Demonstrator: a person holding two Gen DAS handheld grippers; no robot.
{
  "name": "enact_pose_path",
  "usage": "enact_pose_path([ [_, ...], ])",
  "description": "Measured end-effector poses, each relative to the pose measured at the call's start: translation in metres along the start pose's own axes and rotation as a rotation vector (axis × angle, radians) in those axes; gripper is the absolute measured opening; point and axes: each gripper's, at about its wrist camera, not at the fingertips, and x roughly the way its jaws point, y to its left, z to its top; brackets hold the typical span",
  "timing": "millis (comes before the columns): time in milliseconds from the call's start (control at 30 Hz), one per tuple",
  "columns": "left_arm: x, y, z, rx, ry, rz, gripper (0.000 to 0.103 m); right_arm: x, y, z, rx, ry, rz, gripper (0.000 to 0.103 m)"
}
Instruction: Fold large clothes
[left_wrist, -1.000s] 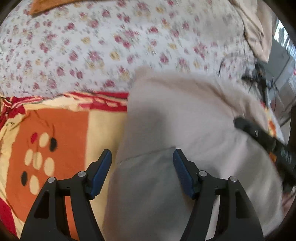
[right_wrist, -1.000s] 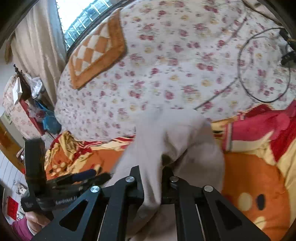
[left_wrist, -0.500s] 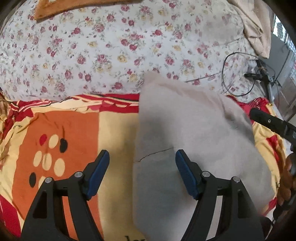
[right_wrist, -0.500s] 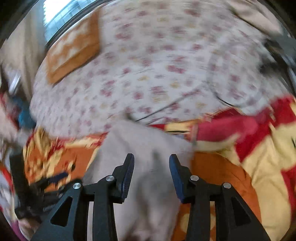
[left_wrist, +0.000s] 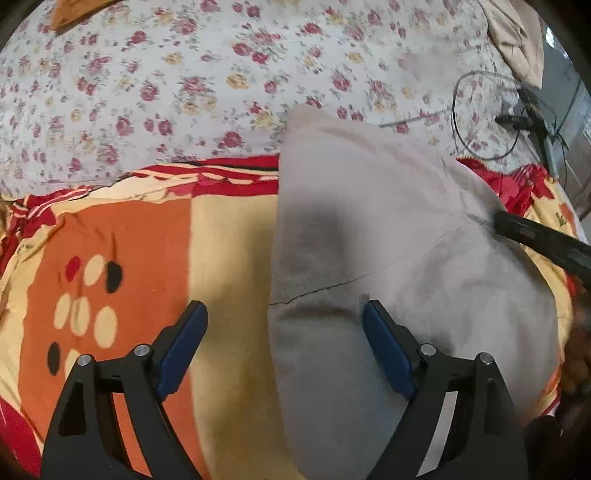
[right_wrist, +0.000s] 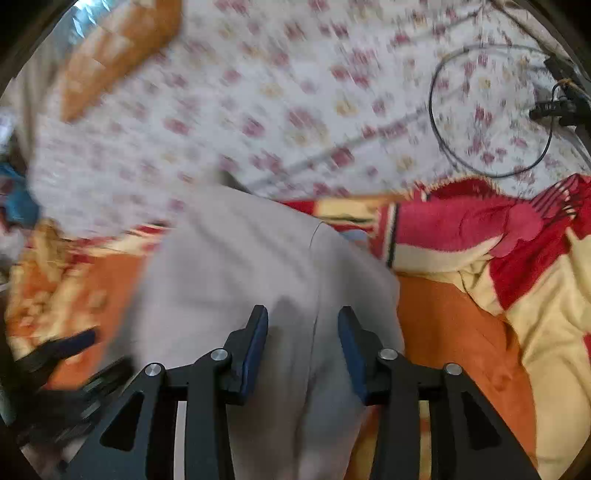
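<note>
Two grippers hung above the grey garment (left_wrist: 388, 258), which lay folded on the orange and yellow blanket (left_wrist: 122, 251) of the bed, its far corner reaching onto the floral sheet (left_wrist: 166, 81). The left gripper (left_wrist: 284, 332) had its jaws opening wide, the garment's left edge lying below the gap and neither pad pressing on it. The right gripper (right_wrist: 303, 339) stood with jaws parted over the cloth, a seam running beneath the gap, and nothing was pinched there either. In the left wrist view the dark body of the other tool (left_wrist: 535, 240) lay at the garment's right side.

Judging by this, the step in hand was a release after laying one fold. To do it well, both grippers should lift straight off the cloth so no pad drags the top layer and spoils the edge. The next grasp would best take the near corners, both layers together, with each pad biting past the hem. Soft, thick fabric like this probably slumps, so the two hands should travel at one pace and keep the edge taut. The black cable (right_wrist: 491, 110) on the sheet lay well apart and should stay clear of the fold.
</note>
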Motion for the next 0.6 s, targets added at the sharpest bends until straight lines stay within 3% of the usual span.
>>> enact_pose_path([
  [67, -0.009, 0.004, -0.006, -0.003, -0.017, -0.010, 0.087, -0.032, 0.009, -0.011, -0.038, -0.023, 0.064, 0.043],
  [167, -0.015, 0.001, -0.018, 0.020, -0.035, 0.002, 0.087, -0.048, 0.018, -0.038, -0.101, 0.001, 0.081, 0.043],
  [333, -0.001, -0.005, -0.043, 0.066, -0.046, 0.026, 0.088, 0.010, 0.018, -0.088, -0.135, 0.190, 0.009, 0.042],
  [433, -0.005, 0.001, -0.038, 0.042, -0.028, 0.005, 0.087, 0.005, 0.012, -0.089, -0.099, 0.179, 0.028, 0.042],
  [533, -0.018, 0.008, -0.026, 0.019, -0.034, -0.029, 0.087, -0.021, 0.000, -0.080, -0.014, 0.106, 0.094, 0.047],
  [600, -0.023, 0.012, -0.017, -0.006, -0.059, -0.043, 0.087, -0.034, -0.010, -0.072, 0.044, 0.038, 0.113, 0.067],
])
